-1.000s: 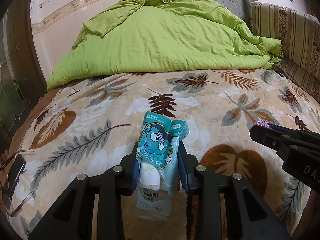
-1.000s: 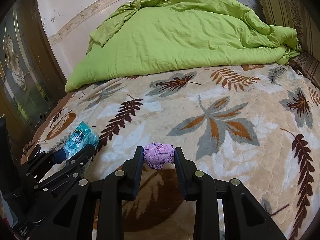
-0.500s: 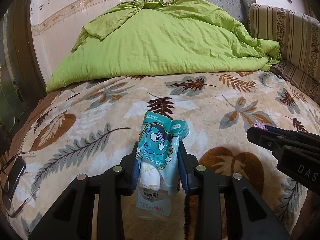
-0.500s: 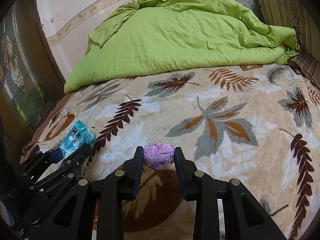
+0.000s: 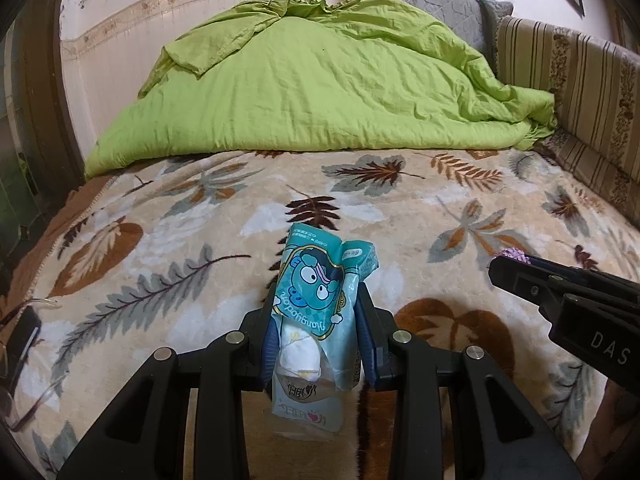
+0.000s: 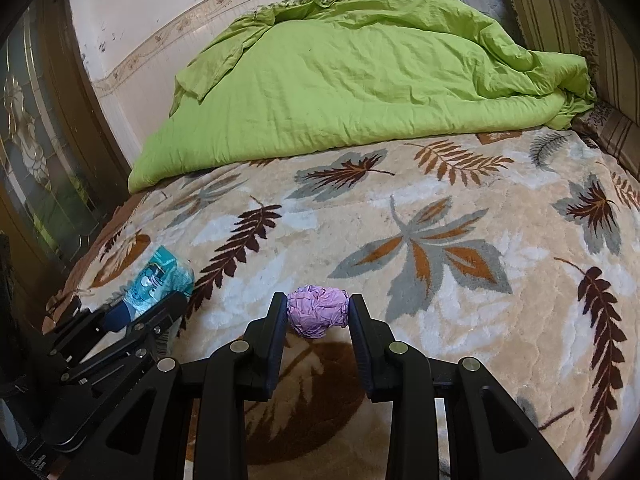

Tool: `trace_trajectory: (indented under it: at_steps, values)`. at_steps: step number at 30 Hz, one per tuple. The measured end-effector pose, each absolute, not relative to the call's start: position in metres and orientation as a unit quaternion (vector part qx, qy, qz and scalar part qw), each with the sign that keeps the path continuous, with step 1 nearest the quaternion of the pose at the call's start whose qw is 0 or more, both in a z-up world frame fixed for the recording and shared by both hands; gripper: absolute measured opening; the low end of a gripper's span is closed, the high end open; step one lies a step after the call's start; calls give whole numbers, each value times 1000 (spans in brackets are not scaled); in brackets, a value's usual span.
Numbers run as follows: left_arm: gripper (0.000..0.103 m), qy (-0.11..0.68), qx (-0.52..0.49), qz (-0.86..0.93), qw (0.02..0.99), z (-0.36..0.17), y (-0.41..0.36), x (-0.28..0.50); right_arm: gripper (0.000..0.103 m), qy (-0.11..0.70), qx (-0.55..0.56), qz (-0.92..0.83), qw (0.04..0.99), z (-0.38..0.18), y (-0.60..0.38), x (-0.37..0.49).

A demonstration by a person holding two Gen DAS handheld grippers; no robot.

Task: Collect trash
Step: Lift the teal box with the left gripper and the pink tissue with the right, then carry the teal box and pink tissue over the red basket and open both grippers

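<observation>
Jaws of the left gripper (image 5: 316, 336) pinch a teal tissue packet (image 5: 320, 304) holding white tissues; right gripper (image 6: 317, 320) clamps a purple wad (image 6: 317, 315) above the bed (image 6: 460, 208). Only the left view shows eyeglasses (image 5: 16, 344).

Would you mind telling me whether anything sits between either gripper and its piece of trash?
Nothing does: the left gripper is already shut on the teal tissue packet, and the right gripper on the purple paper ball.

green duvet (image 5: 320, 80) on leaf-patterned blanket (image 5: 200, 220)
</observation>
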State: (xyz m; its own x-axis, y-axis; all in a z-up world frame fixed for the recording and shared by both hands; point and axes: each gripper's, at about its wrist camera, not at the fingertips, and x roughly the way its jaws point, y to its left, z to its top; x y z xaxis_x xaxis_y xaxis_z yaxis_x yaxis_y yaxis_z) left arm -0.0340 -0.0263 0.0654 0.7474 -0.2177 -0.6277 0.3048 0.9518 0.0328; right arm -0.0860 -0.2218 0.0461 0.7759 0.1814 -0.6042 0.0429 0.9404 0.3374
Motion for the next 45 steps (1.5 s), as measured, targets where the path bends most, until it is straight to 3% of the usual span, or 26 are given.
trace_trajectory:
  at_steps: [17,30,45]
  values:
    - [33,310,47,-272,910,109,-64,-110,33,284,227,-12,931,105,-299,-228]
    - [33,292,79,-458,836,167,-184,-200,33,257,296,-172,904,111,-417,-380]
    - [38,362,127,-590,710,133,-322,-268,36,251,367,-264,856,83,-482,-453]
